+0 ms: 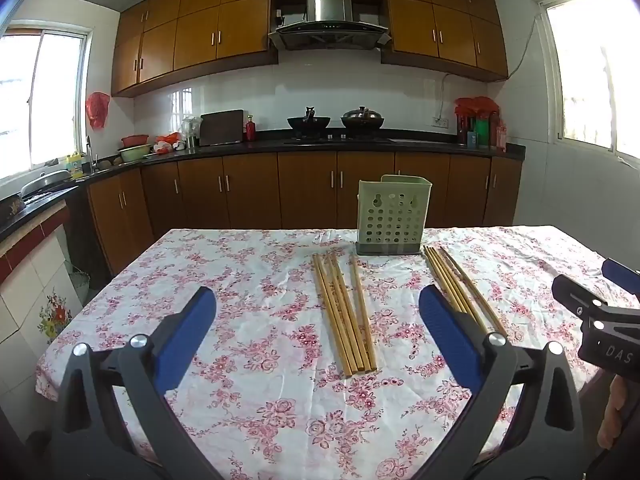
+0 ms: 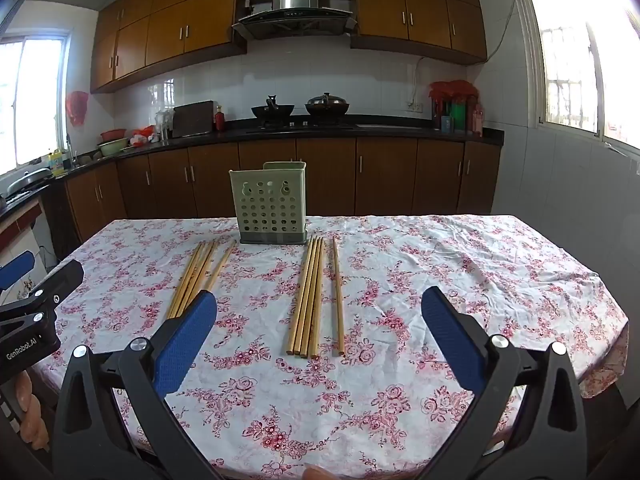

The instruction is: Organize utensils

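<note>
Two groups of wooden chopsticks lie on the floral tablecloth in front of a pale green perforated utensil holder (image 1: 392,216) (image 2: 272,208), which stands upright near the far edge. My left gripper (image 1: 318,292) hovers open above the near end of the left chopstick bundle (image 1: 344,312) (image 2: 200,276), holding nothing. The right chopstick group (image 1: 460,288) (image 2: 310,300), with one stick a little apart (image 2: 338,296), lies ahead between the fingers of my open, empty right gripper (image 2: 320,294). Each gripper shows at the edge of the other's view: the right gripper (image 1: 596,280) and the left gripper (image 2: 40,270).
The table (image 1: 240,280) (image 2: 480,280) is covered by a wrinkled white cloth with pink flowers. Behind it runs a dark kitchen counter (image 1: 360,144) with woks, bottles and bowls, below brown cabinets. A hand shows at the frame edges (image 2: 28,412).
</note>
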A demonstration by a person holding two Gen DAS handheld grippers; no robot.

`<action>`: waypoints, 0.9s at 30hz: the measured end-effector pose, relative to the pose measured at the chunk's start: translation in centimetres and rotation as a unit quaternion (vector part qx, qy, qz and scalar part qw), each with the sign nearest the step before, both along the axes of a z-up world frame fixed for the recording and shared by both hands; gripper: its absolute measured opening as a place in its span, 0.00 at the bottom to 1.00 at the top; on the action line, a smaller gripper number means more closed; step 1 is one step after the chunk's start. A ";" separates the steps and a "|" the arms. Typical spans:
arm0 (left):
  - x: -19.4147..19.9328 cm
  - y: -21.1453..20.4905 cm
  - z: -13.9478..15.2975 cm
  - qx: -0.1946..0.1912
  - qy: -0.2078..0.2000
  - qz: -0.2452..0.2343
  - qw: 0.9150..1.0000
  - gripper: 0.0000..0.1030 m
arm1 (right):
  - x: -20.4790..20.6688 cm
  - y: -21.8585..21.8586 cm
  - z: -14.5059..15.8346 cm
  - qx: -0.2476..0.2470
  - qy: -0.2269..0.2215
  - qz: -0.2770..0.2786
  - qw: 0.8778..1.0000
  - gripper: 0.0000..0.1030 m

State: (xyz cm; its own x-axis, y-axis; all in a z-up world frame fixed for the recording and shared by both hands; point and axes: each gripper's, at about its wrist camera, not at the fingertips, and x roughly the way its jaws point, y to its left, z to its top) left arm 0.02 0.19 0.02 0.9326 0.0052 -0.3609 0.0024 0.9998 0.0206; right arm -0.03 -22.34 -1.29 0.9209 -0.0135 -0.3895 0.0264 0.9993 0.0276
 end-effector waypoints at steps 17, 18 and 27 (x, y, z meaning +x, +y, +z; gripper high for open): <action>0.0 -0.1 0.0 0.003 -0.001 -0.001 1.000 0.96 | 0.0 -0.1 0.0 0.002 -0.001 0.000 1.000 0.98; 0.0 -0.1 0.0 0.003 -0.001 -0.001 1.000 0.96 | 0.0 -0.1 0.0 0.003 -0.001 0.000 1.000 0.98; 0.0 -0.1 0.0 0.003 -0.001 -0.001 1.000 0.96 | 0.0 -0.1 0.0 0.003 -0.001 0.000 1.000 0.98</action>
